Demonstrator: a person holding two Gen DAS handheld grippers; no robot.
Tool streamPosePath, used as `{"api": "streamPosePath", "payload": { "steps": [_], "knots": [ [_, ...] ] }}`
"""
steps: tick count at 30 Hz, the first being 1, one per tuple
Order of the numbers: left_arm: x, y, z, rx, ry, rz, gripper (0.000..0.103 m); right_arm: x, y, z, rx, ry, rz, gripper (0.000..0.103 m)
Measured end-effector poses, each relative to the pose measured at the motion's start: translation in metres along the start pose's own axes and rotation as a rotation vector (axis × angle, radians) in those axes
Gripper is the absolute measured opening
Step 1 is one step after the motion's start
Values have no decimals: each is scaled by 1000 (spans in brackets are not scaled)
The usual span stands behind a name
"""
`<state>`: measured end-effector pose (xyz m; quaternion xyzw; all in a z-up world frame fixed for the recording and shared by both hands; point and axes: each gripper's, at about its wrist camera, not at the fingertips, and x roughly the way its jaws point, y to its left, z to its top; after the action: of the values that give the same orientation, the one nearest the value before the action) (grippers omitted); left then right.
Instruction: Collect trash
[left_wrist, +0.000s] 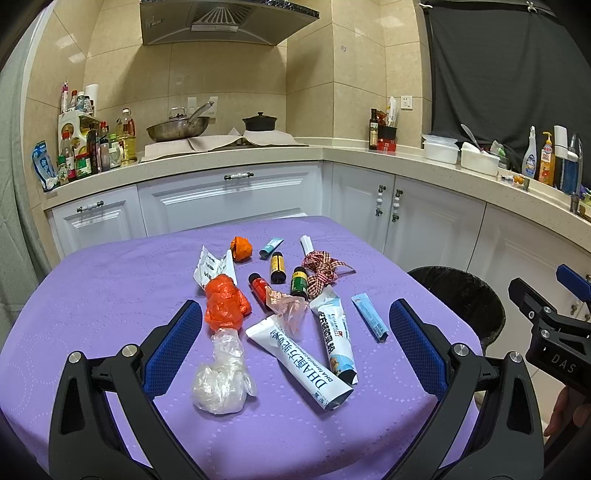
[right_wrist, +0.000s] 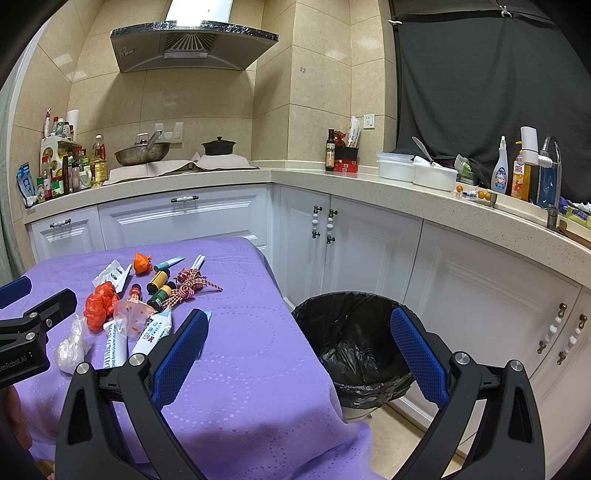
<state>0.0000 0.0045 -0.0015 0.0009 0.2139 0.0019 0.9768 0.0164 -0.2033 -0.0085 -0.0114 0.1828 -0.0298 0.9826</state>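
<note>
Trash lies in a cluster on the purple tablecloth (left_wrist: 110, 288): an orange plastic bag (left_wrist: 225, 301), a clear crumpled bag (left_wrist: 221, 380), two white tubes (left_wrist: 299, 363) (left_wrist: 334, 334), a thin blue packet (left_wrist: 369, 316), three small bottles (left_wrist: 277, 266), a checked ribbon (left_wrist: 321, 271) and an orange wad (left_wrist: 241, 248). My left gripper (left_wrist: 291, 325) hovers open above the tubes, holding nothing. My right gripper (right_wrist: 299, 332) is open and empty over the table's right edge, beside the black-lined bin (right_wrist: 354, 343).
White cabinets (right_wrist: 369, 251) and a speckled counter (right_wrist: 369, 184) wrap around behind the table. The counter carries a wok (left_wrist: 177, 127), a black pot, sauce bottles and white tubs. A dark curtain (right_wrist: 480, 92) hangs at the right.
</note>
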Motion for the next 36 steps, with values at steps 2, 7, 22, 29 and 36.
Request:
{"api": "streamPosePath", "payload": {
  "steps": [2,7,22,29,36],
  "knots": [
    [-1,0,-1,0,0,-1,99,0,0,0,0,1,0,96],
    [1,0,1,-1,1,1,99,0,1,-2,-1,3,0,96],
    [5,1,-4,-3,8,-1,99,0,2,-2,-1,4,0,96],
    [5,1,-4,-4,12,-3,99,0,2,-1,-3,3,-1,96],
    [5,1,-4,-5,12,-2,99,0,2,-2,-3,5,-1,96]
  ]
}}
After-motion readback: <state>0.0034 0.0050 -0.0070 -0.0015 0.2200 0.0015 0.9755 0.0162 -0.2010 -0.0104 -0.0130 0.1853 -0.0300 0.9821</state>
